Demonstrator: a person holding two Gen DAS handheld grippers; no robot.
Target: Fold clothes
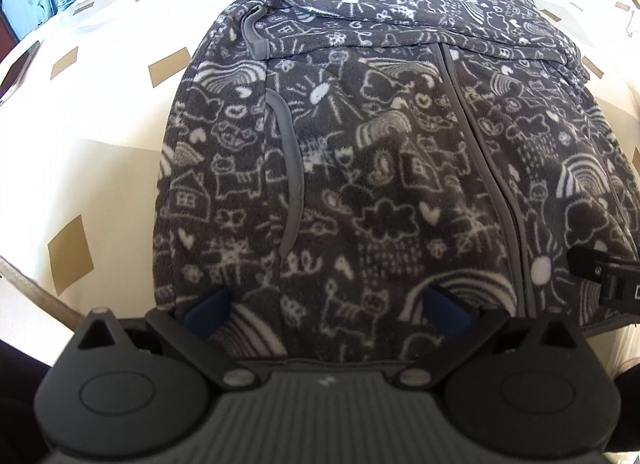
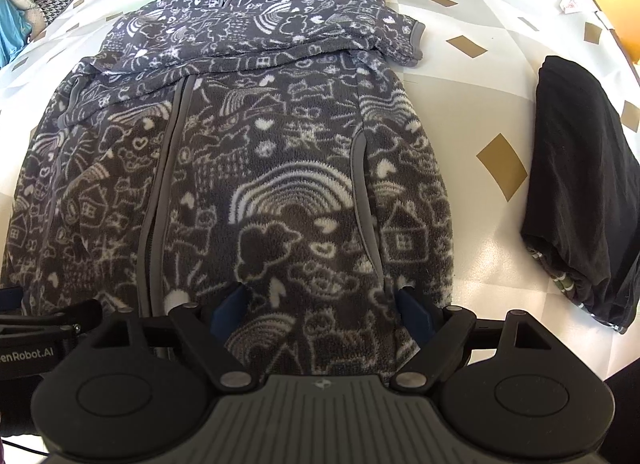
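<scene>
Both grippers, left (image 1: pixel 326 306) and right (image 2: pixel 322 306), sat wide open over the fleece jacket (image 1: pixel 360 168) hem, gripping nothing. Jacket lay flat ahead on tablecloth (image 2: pixel 480 76), sleeves folded across the far end. Black folded garment (image 2: pixel 584 184) lay right of right gripper.

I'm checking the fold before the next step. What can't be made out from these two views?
- Fleece jacket hem: in both wrist views, hidden behind the gripper bodies.
- Left gripper and right gripper: jaws spread, but whether the pads touch fabric is unclear.
- Sleeve cuffs under the folded-over top: covered by fleece.
- Folded black garment: right wrist view only, type unclear, far end cut by the frame edge.
</scene>
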